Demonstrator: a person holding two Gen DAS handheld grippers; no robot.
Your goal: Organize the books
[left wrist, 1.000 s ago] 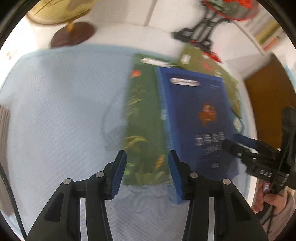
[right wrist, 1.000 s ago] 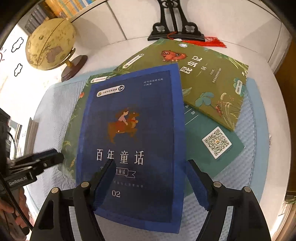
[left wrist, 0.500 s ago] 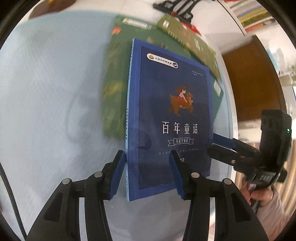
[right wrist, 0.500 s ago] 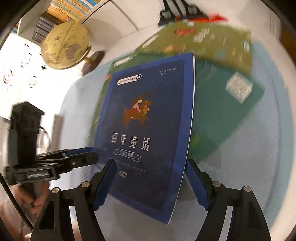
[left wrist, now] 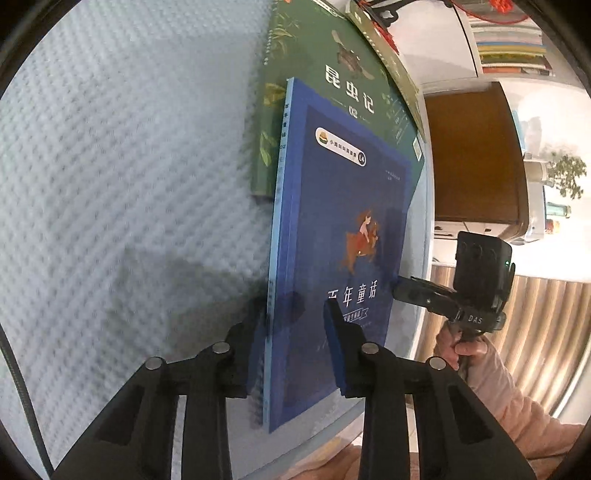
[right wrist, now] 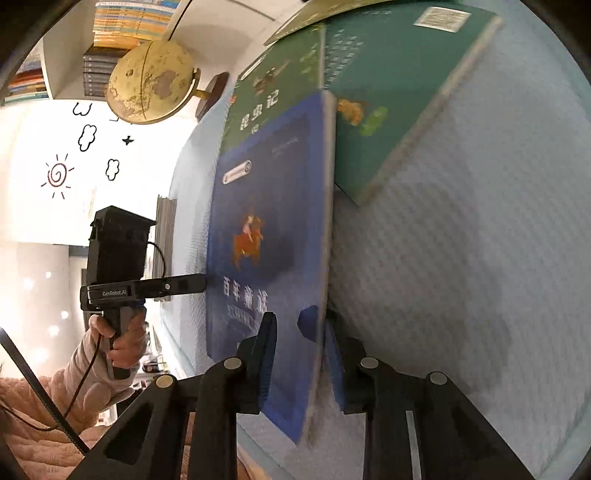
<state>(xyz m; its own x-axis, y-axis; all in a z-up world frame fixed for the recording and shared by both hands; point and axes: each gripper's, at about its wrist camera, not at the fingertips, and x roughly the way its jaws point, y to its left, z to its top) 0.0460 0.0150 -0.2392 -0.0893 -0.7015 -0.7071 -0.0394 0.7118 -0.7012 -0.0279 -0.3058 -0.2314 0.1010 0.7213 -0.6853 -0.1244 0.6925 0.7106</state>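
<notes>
The blue book (left wrist: 332, 236) lies on top of a green book (left wrist: 317, 74) on the pale blue textured mat (left wrist: 129, 166) that covers the tabletop (left wrist: 421, 258), with its near end reaching toward the tabletop's front edge. The left gripper (left wrist: 295, 321) straddles the book's spine edge near the bottom corner: one of its fingers (left wrist: 255, 354) sits under or beside the spine, the other lies on the cover, and the jaws are closing with the book between them (the blur makes it hard to say whether the pads already press). The right gripper (right wrist: 299, 332) takes the opposite long edge of the same book in the same way, one finger on the cover and one below the page edge, jaws likewise closing around it. A second green book (right wrist: 399, 92) lies partly under the others, its back cover up. Each hand (left wrist: 461, 347) grips its tool by the handle, pink sleeve (right wrist: 44, 402) showing. Beyond the mat stand a yellowed globe (right wrist: 155, 81) and shelves of books (right wrist: 125, 18).
</notes>
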